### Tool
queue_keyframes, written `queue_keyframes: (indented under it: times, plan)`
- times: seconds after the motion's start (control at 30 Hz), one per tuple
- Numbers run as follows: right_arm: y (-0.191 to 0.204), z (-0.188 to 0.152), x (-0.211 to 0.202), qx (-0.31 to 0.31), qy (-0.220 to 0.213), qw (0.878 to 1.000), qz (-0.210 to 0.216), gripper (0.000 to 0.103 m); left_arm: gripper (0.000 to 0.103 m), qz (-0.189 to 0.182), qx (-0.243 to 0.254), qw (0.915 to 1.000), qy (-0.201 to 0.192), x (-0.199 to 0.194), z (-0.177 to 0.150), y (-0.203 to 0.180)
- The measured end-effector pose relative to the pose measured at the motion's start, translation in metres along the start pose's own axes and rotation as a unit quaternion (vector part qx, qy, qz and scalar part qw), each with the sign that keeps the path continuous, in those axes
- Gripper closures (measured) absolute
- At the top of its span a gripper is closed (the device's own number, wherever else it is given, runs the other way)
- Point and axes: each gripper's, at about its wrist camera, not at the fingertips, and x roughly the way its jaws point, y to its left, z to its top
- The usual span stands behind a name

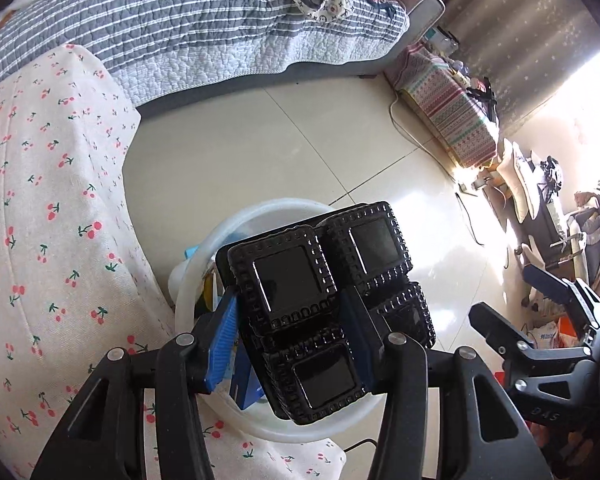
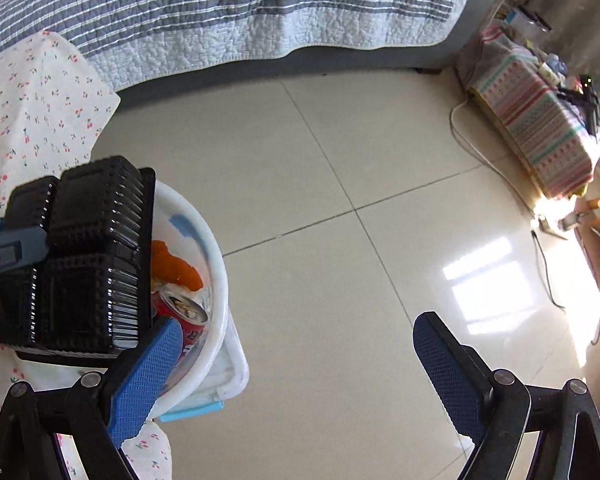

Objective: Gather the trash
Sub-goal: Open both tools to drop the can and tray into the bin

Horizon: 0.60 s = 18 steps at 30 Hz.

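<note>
Two blue pads of the left gripper (image 1: 292, 336) squeeze a black plastic tray (image 1: 324, 300). The tray has four square cups with bumpy edges, and it is tipped up on its side. It hangs over a white basin (image 1: 236, 220), not in it.

The right gripper (image 2: 296, 364) holds nothing. Its two pads stand wide apart, with only bare floor between them. In the right wrist view, its left pad (image 2: 148, 376) sits in front of the basin's rim.

Inside the white basin (image 2: 216, 264) there is trash. A red can (image 2: 184, 316) lies near the rim. Some orange peel (image 2: 176, 264) lies behind it. A blue box (image 1: 246, 388) shows under the tray in the left wrist view.

The basin sits on a table with a white cloth with little red cherries (image 1: 52, 240). Past the table is a shiny tile floor (image 2: 340, 184). A bed with a grey striped quilt (image 1: 172, 28) stands across the floor. A box under a striped cloth (image 2: 540, 128) stands by the wall, and a thin white cord (image 2: 460, 120) lies on the floor beside it.
</note>
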Motion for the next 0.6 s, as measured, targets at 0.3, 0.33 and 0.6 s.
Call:
queue_keyframes:
  times: [0.3,0.33,0.6]
  plan:
    - [0.005,0.003,-0.018,0.018,-0.016,0.999,0.046,0.007,0.040,-0.025,-0.012,0.9996,0.000,-0.013,0.006,0.017]
    - [0.006,0.003,-0.021,0.019,-0.019,0.998,0.050,0.007,0.040,-0.030,-0.018,0.9994,-0.001,-0.017,0.006,0.020]
    - [0.023,0.003,-0.053,0.021,-0.046,0.996,0.078,0.007,0.040,-0.032,-0.018,0.9989,-0.030,-0.068,-0.006,0.028]
